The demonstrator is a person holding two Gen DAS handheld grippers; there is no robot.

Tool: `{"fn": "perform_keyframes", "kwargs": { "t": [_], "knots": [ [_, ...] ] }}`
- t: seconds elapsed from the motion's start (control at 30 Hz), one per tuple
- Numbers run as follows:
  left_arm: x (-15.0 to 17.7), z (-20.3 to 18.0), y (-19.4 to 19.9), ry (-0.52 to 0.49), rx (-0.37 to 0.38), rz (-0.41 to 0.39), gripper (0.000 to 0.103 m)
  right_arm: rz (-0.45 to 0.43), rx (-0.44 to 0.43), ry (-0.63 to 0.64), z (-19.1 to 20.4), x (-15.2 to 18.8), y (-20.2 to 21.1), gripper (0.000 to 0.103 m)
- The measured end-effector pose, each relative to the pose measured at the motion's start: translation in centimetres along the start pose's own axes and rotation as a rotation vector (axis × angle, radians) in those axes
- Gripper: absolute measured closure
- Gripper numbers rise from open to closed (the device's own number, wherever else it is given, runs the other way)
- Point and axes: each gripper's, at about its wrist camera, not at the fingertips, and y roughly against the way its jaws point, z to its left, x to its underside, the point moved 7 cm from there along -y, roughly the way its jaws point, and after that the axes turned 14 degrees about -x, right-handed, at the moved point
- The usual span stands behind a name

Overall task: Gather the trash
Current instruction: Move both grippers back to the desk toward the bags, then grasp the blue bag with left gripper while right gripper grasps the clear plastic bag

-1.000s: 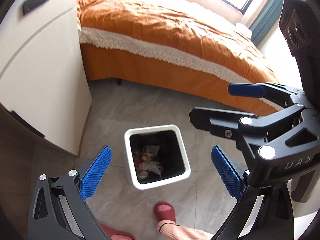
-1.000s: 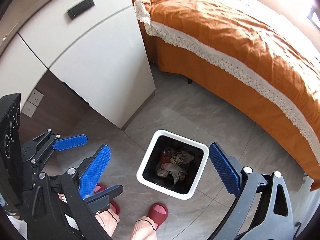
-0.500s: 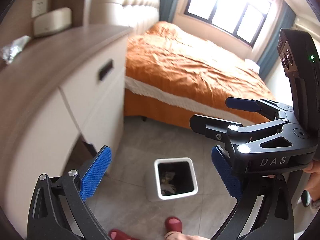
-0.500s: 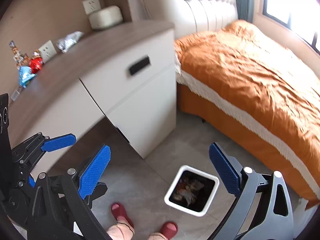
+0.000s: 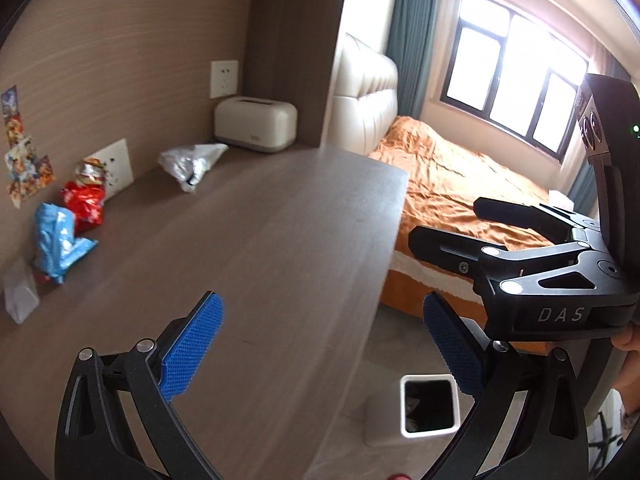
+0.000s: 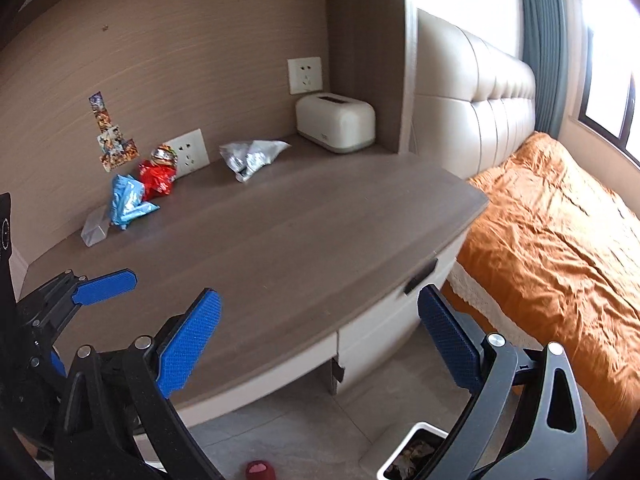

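Both grippers are held wide apart at the jaws and carry nothing. The left gripper (image 5: 320, 344) is raised over the near edge of the desk top (image 5: 280, 240); the right gripper (image 6: 320, 332) sits alongside it at the same edge, its blue pads (image 6: 188, 344) clear of any object. Judged purpose: both tools are presented ready for a pick.

Trash still to collect lies at the back of the desk, against the wall: a blue wrapper (image 6: 130, 200) touching a red wrapper (image 6: 157, 178), a small clear packet (image 6: 95, 230) just beside the blue one, and a crumpled silver wrapper (image 6: 252, 157) further right, near the cream tissue box (image 6: 335, 122). All are well apart from either gripper.

The white bin (image 5: 429, 406) stands on the floor below the desk edge, near the bed (image 6: 560, 220), already holding litter. Its position just under the desk edge suits short drops
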Motion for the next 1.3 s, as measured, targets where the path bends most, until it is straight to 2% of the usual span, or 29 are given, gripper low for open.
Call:
{"fn": "perform_keyframes", "kwargs": {
  "t": [0.3,0.57,0.73,1.03,1.3],
  "knots": [
    [-3.0,8.9,1.3,0.033,-0.150,-0.067,0.005,-0.048,-0.094,0.057,6.7,-5.3,-3.6,0.005],
    [-4.0,14.7,-1.1,0.085,-0.326,-0.065,0.005,-0.022,-0.180,0.097,8.2,-8.3,-9.1,0.005],
    [-5.0,17.9,-4.4,0.122,-0.423,-0.018,0.005,0.016,-0.244,0.111,7.7,-10.4,-14.0,0.005],
    [-5.4,22.4,-10.0,0.181,-0.546,0.081,0.005,0.083,-0.290,0.103,5.0,-13.4,-22.2,0.005],
    [-4.6,25.5,-13.6,0.201,-0.602,0.175,0.005,0.186,-0.294,0.099,4.0,-14.5,-29.8,0.005]
  ]
}}
